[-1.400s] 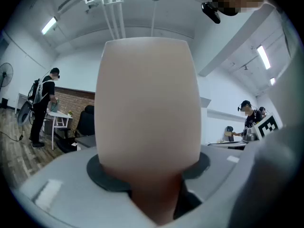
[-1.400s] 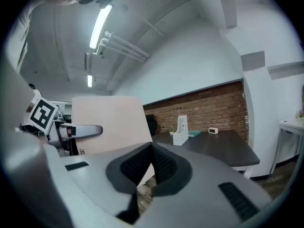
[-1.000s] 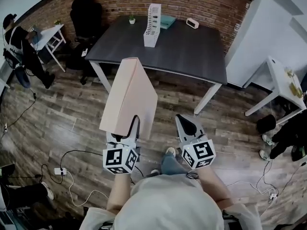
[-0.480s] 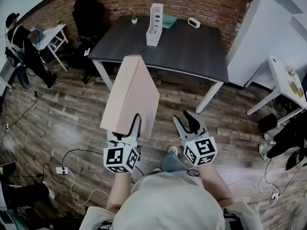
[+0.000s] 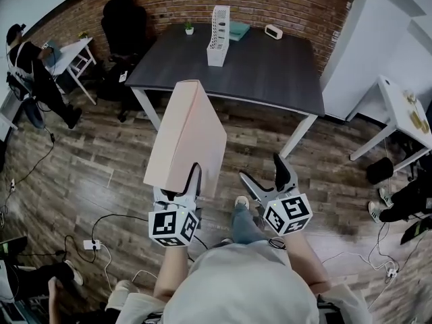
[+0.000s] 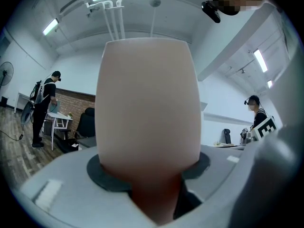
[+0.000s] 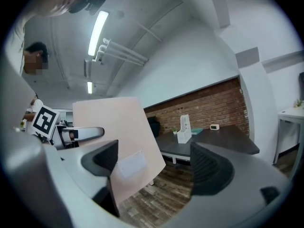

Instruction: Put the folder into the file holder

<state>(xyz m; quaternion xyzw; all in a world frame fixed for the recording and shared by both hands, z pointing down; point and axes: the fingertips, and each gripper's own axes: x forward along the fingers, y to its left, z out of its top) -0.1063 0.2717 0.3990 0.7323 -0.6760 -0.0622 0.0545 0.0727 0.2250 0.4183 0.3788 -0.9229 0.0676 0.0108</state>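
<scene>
Head view: shows the left gripper (image 5: 181,183) clamped on the lower edge of the pink folder (image 5: 185,133), which is held tilted above the wooden floor (image 5: 88,174), well short of the dark table (image 5: 270,66). Places the white file holder (image 5: 217,27) upright on the table's far side. Shows the right gripper (image 5: 264,173) beside the folder, jaws opening with nothing between them.

Left gripper view: fills with the folder, pressed between both pads.

Right gripper view: frames spread, empty jaws, with the folder off to the left and the file holder on the table beyond.
</scene>
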